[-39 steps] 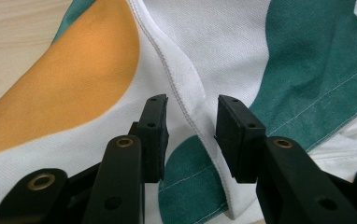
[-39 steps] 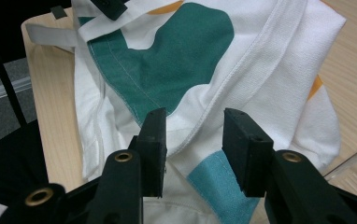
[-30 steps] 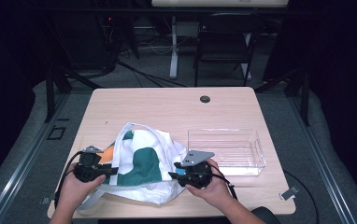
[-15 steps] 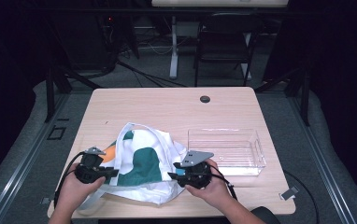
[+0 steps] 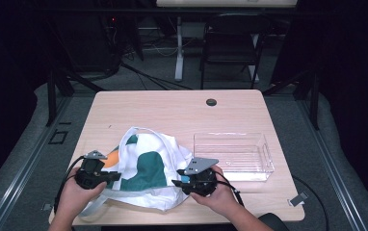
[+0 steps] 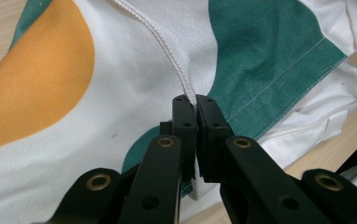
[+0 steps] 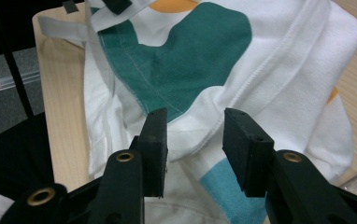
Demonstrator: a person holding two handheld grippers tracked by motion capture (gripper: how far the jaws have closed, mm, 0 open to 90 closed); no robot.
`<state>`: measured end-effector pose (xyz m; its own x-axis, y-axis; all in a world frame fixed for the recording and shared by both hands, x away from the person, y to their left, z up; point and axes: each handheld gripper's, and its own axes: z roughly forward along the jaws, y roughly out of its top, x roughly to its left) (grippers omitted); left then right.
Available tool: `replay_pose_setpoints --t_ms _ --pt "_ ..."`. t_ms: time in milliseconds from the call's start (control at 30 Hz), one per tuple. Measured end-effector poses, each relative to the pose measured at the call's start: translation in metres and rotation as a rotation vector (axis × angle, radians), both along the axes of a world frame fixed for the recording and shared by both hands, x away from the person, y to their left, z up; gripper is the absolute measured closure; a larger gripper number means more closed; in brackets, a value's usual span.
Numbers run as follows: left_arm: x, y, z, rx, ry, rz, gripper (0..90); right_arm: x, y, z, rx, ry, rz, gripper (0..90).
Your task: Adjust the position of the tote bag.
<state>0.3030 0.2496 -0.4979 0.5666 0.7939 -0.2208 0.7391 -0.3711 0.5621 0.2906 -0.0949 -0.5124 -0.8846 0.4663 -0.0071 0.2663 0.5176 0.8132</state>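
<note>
**Ana:** Since a second ago the left gripper [image 5: 109, 176] has slid a little along the near-left edge of the white garment [image 5: 146, 171], and its fingers [image 6: 184, 122] have just been closing. They now sit pressed together on a raised white seam [image 6: 174, 58], with cloth pinched between them.

**Ben:** And the right gripper [image 5: 178, 184]?

**Ana:** It hasn't shifted. Its fingers [image 7: 154, 140] stand spread partway over a fold at the garment's near-right edge, and I judge they aren't pressing on cloth yet.

**Ben:** Where does the garment lie?

**Ana:** Crumpled on the desk [image 5: 172, 110], front centre, just left of the clear plastic bin [image 5: 233, 155].

**Ben:** So how to do this well?

**Ana:** I'd keep the left pinch firm on the seam, since stitched edges slip less than plain cloth. Then lower the right fingers around one fold only, close fully, and lift both hands evenly so the fabric spreads instead of bunching.
</note>
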Motion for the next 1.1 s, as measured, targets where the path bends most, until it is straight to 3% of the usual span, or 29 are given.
replay_pose_setpoints --t_ms 367,467,700,933,1100 --pt "0.001 0.003 0.012 -0.033 -0.068 0.022 87.9 -0.008 0.009 0.002 -0.051 -0.066 0.031 67.3" --pt "0.001 0.003 0.013 -0.037 -0.078 0.028 88.0 -0.009 0.011 0.002 -0.050 -0.069 0.037 67.4" --pt "0.004 0.009 0.017 -0.052 -0.096 0.041 87.9 -0.009 0.028 0.008 -0.090 -0.126 0.079 64.5" --pt "0.006 0.014 0.021 -0.071 -0.115 0.053 87.9 -0.004 0.044 0.013 -0.099 -0.109 0.120 65.1" --pt "0.007 0.018 0.022 -0.083 -0.113 0.058 87.9 -0.001 0.061 0.015 -0.137 -0.115 0.153 65.8"
